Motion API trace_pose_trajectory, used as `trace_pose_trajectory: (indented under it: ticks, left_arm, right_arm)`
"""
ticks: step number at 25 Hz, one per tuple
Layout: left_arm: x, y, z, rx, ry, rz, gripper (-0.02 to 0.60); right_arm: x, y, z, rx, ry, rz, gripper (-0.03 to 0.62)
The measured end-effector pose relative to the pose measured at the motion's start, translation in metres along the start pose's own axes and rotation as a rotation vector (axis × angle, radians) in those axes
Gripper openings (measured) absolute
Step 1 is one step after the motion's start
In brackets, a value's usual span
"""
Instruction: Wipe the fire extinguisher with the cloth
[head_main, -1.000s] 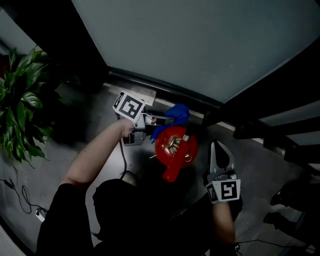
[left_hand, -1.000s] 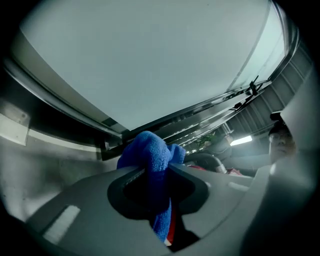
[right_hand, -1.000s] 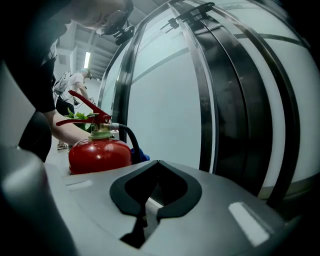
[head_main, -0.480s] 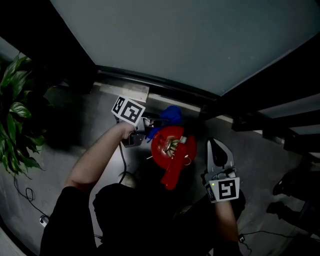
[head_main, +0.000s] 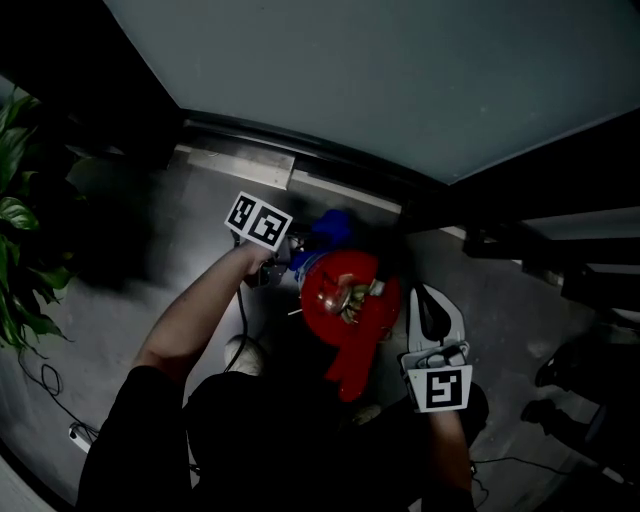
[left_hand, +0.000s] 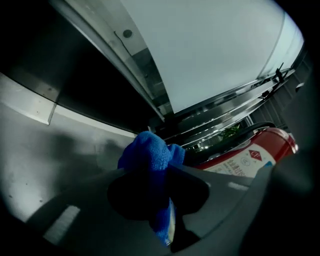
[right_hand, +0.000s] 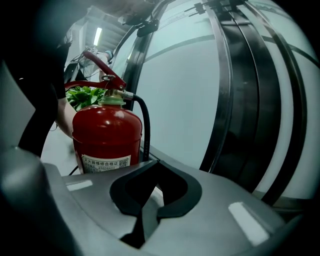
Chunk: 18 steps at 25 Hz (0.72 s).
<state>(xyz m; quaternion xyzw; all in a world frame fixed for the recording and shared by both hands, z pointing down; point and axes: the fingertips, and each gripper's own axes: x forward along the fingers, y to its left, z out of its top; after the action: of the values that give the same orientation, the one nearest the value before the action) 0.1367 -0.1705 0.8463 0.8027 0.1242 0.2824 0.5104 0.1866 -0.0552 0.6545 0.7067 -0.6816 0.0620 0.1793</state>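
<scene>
**Cloth gripped, right beside the extinguisher**

A wide frosted glass panel (head_main: 380, 80) fills the back, with grey floor (head_main: 130, 260) below it. The red fire extinguisher (head_main: 350, 300) stands upright on that floor, close to the panel's base, a black hose running down its side. The left gripper (head_main: 295, 255) has its jaws clamped on a bunched blue cloth (left_hand: 152, 160), just beside the cylinder's upper part. The right gripper (right_hand: 151, 167) hangs just to the extinguisher's right, jaws pressed together, nothing between them.

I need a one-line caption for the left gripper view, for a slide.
Left gripper holding a blue cloth, with the red fire extinguisher close beside it.
</scene>
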Motion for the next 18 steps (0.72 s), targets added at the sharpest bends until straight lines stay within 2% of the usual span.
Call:
trace_pose_trajectory:
  ticks: [5, 14, 18]
  left_arm:
    - [0.006, 0.031, -0.015, -0.065, -0.003, 0.050, 0.064]
    - [0.019, 0.075, -0.033, -0.180, -0.001, 0.123, 0.064]
    - [0.018, 0.089, -0.039, -0.190, -0.021, 0.178, 0.064]
  right_arm:
    - [0.000, -0.004, -0.007, 0.039, 0.031, -0.010, 0.002]
    - [-0.006, -0.008, -0.016, 0.014, 0.074, -0.033, 0.003]
    - [-0.008, -0.009, -0.019, 0.001, 0.082, -0.037, 0.002]
